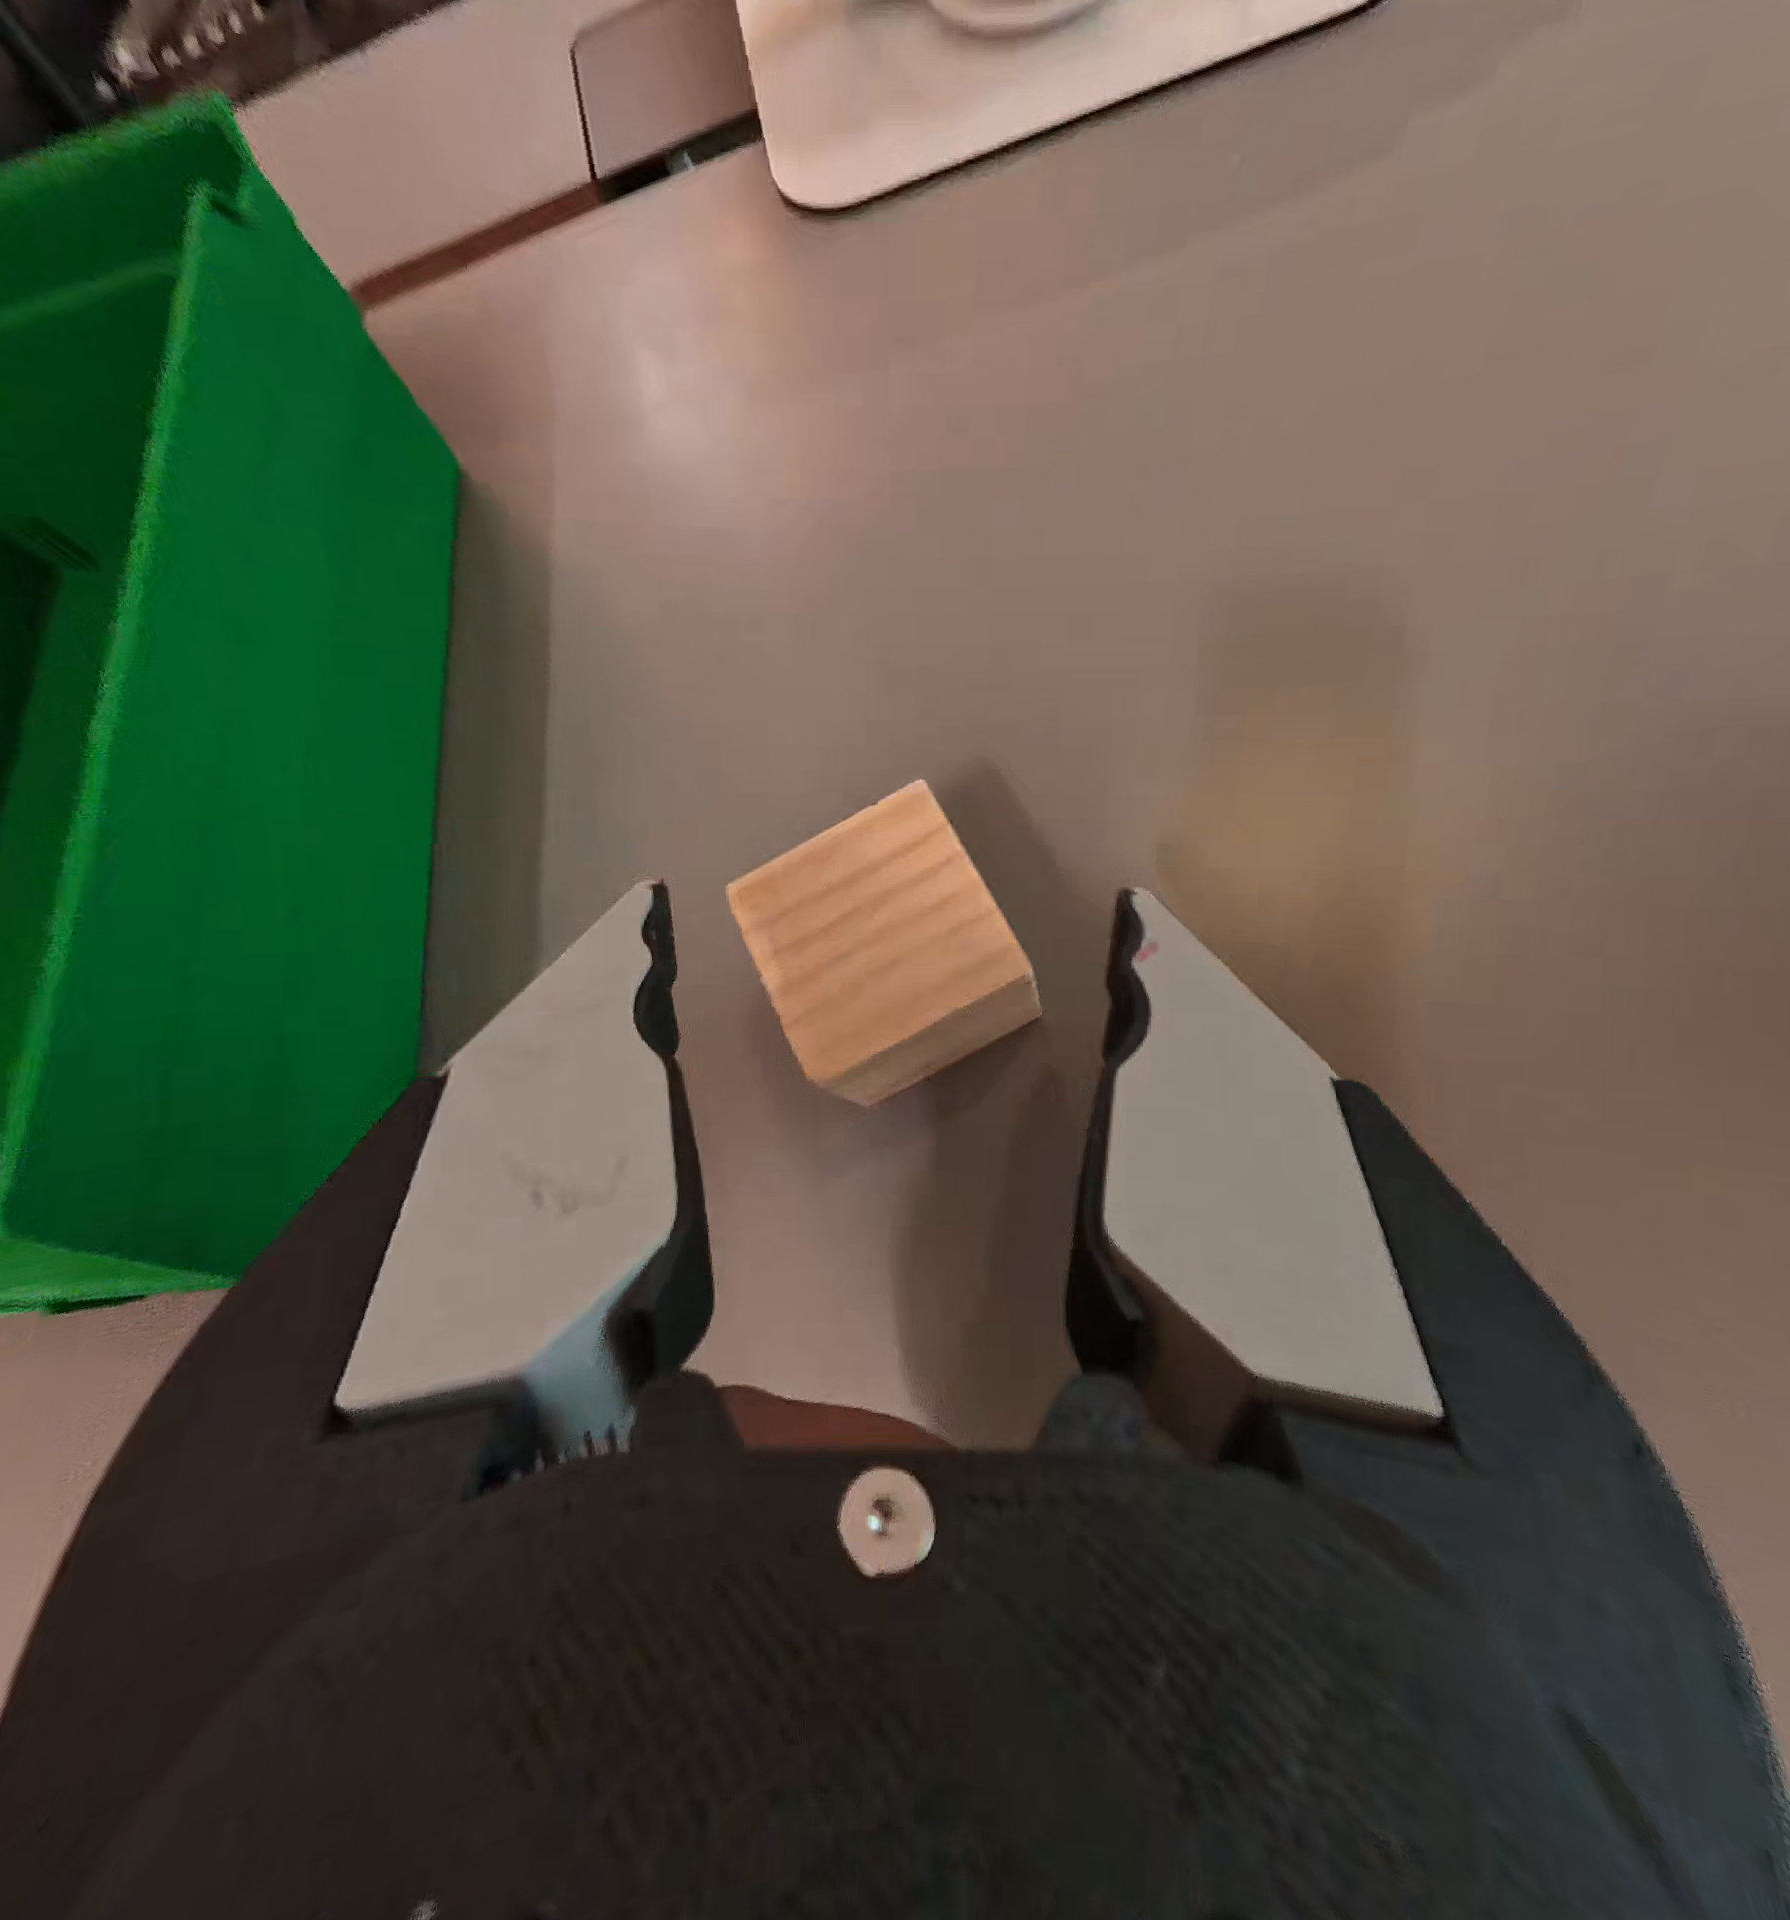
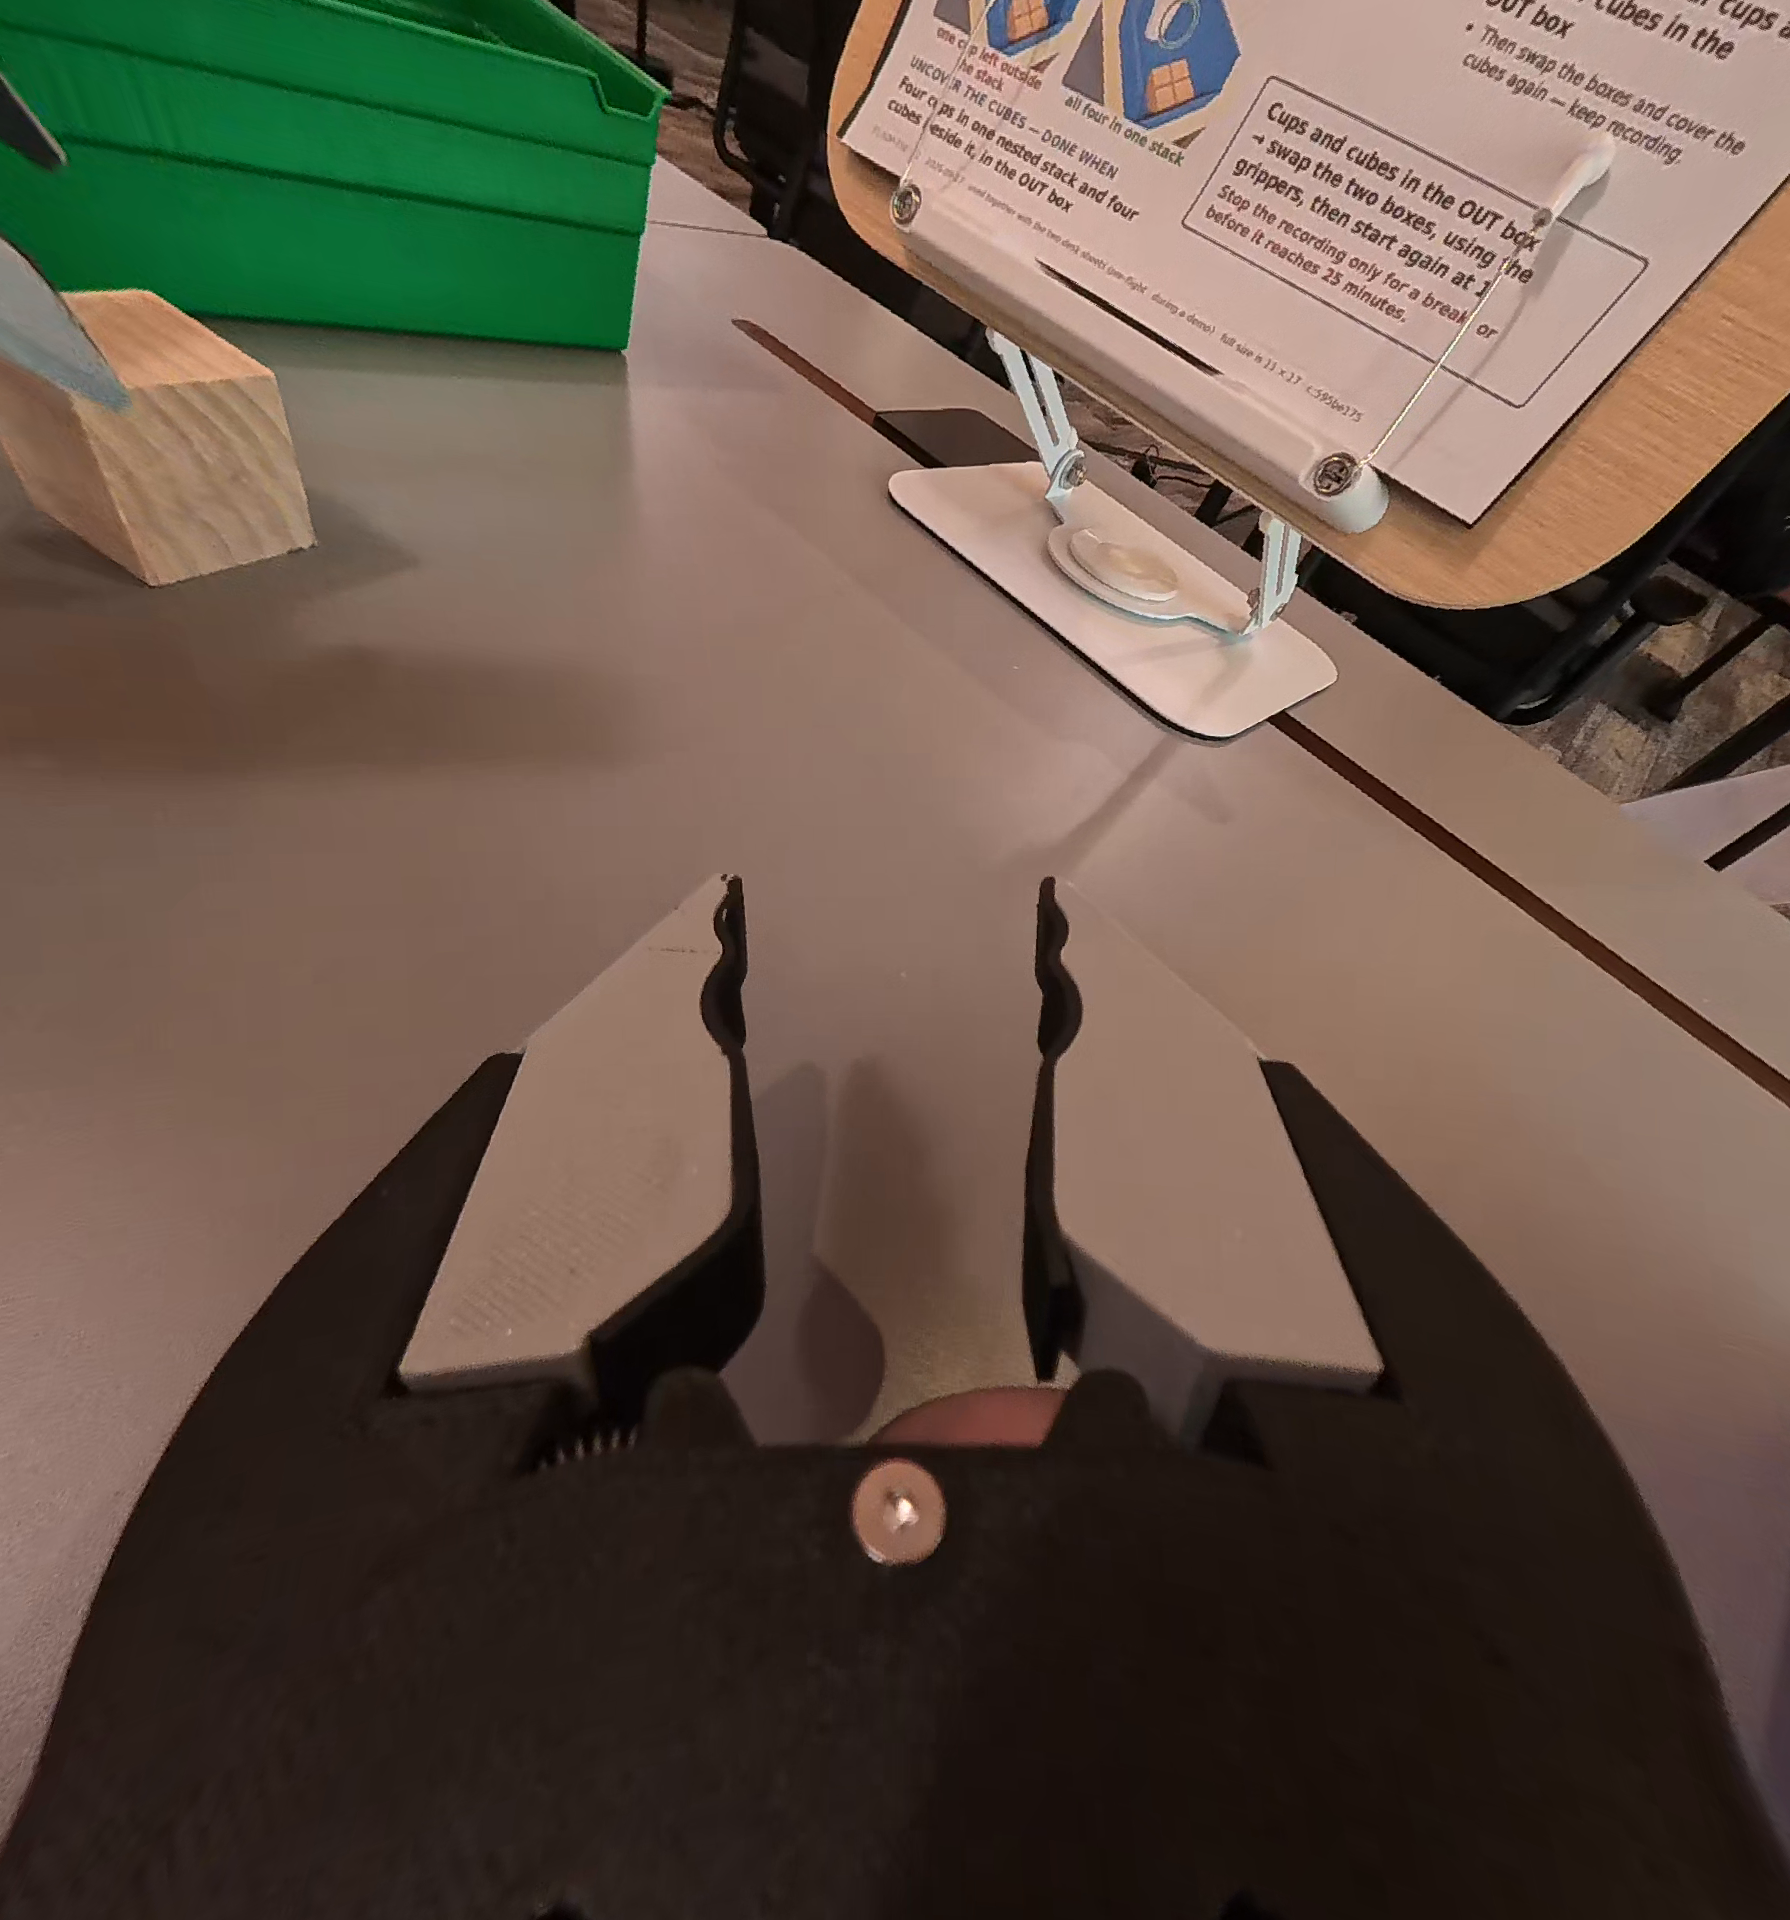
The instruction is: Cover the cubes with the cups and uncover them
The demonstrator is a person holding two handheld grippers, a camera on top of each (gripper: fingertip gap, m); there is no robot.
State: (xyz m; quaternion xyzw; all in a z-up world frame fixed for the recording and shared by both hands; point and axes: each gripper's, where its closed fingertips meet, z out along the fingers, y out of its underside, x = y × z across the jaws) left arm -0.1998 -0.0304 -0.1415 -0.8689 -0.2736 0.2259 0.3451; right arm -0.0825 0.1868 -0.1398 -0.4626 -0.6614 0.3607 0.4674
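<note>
A wooden cube (image 1: 875, 940) rests on the grey table (image 1: 974, 520). My left gripper (image 1: 891, 891) is open, with a finger on either side of the cube and a clear gap between each pad and the wood. In the right wrist view the same cube (image 2: 174, 468) sits at the far left, with one left finger (image 2: 18, 312) in front of it. My right gripper (image 2: 889, 883) is open and empty over bare table. No cup is in view.
A green bin (image 1: 195, 727) stands close to the left of the cube and also shows in the right wrist view (image 2: 351, 208). A document stand (image 2: 1109, 613) holding a printed sheet is at the far right. A blurred yellowish patch (image 1: 1275, 810) lies right of the cube.
</note>
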